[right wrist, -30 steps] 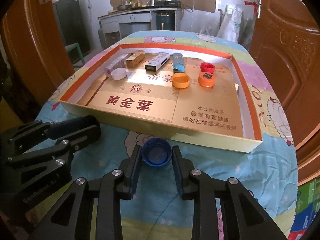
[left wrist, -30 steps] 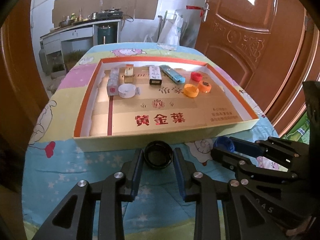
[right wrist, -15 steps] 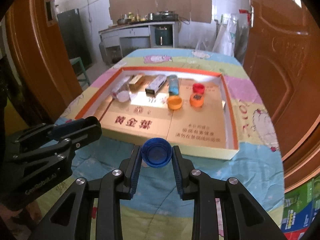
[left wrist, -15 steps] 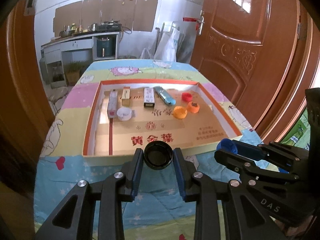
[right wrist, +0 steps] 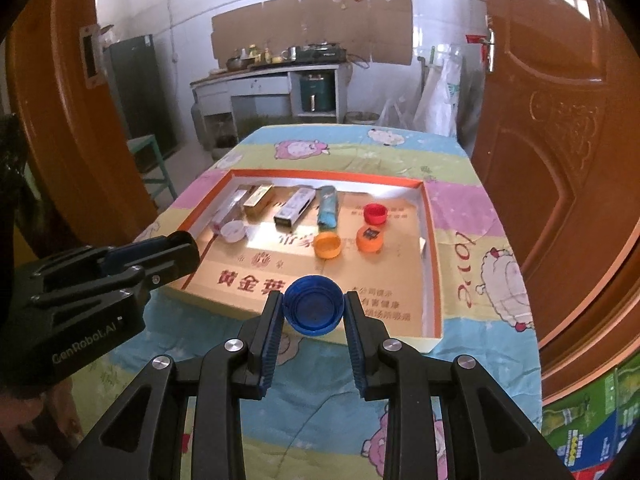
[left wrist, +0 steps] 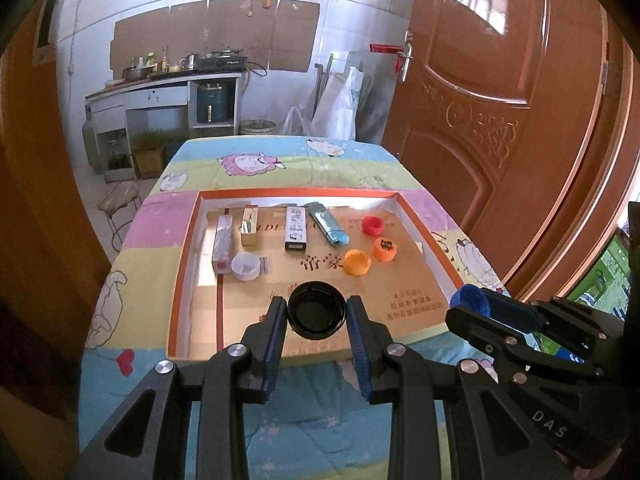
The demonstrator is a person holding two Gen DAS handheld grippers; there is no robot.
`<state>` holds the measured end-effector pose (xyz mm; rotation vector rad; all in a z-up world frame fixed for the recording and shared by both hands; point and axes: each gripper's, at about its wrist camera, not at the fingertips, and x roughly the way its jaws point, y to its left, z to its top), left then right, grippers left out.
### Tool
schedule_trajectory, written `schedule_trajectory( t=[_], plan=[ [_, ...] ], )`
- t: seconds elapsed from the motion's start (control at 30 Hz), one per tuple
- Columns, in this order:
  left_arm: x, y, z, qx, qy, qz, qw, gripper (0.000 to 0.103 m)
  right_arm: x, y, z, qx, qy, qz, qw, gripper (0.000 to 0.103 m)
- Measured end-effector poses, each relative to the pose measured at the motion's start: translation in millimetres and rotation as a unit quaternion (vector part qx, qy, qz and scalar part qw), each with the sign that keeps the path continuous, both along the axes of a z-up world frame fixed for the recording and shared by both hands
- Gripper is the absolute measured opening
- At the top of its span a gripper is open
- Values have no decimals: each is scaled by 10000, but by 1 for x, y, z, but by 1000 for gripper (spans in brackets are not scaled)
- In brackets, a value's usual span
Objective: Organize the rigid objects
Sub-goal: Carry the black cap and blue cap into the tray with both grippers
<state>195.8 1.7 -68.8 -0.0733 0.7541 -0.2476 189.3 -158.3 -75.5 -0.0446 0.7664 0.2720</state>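
We hold a cap in each claw. Our left claw [left wrist: 317, 314] is clamped on the black cap [left wrist: 316, 311], its hollow side turned up toward the camera, and our right claw [right wrist: 314, 311] pinches the blue cap [right wrist: 314, 311] the same way, by the rim, so neither can tip out. Both are carried in the air above the near edge of the shallow cardboard tray [left wrist: 182, 280], which lies on the surface under a cartoon-print cloth [left wrist: 248, 164]. We judge the height is there to clear the tray's near wall before setting the caps down inside.

The tray already shows a sorting scheme. Along its far side stand four long items in a row: a silvery box [left wrist: 224, 243], a gold box [left wrist: 250, 226], a white-and-black box [left wrist: 296, 229] and a blue lighter [left wrist: 329, 224]. To the right sit a red cap [left wrist: 372, 225] and two orange caps [left wrist: 357, 263], close together; a white cap [left wrist: 245, 266] rests near the silvery box. The tray's near half is bare, so our two caps probably belong beside the coloured ones.
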Motion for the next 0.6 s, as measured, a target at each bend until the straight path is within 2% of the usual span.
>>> schedule_trajectory(
  t=[0.6],
  plan=[
    [42, -13, -16, 21, 260, -7, 9997, 31, 40, -17, -9, 83, 125, -184, 9997, 31]
  ],
)
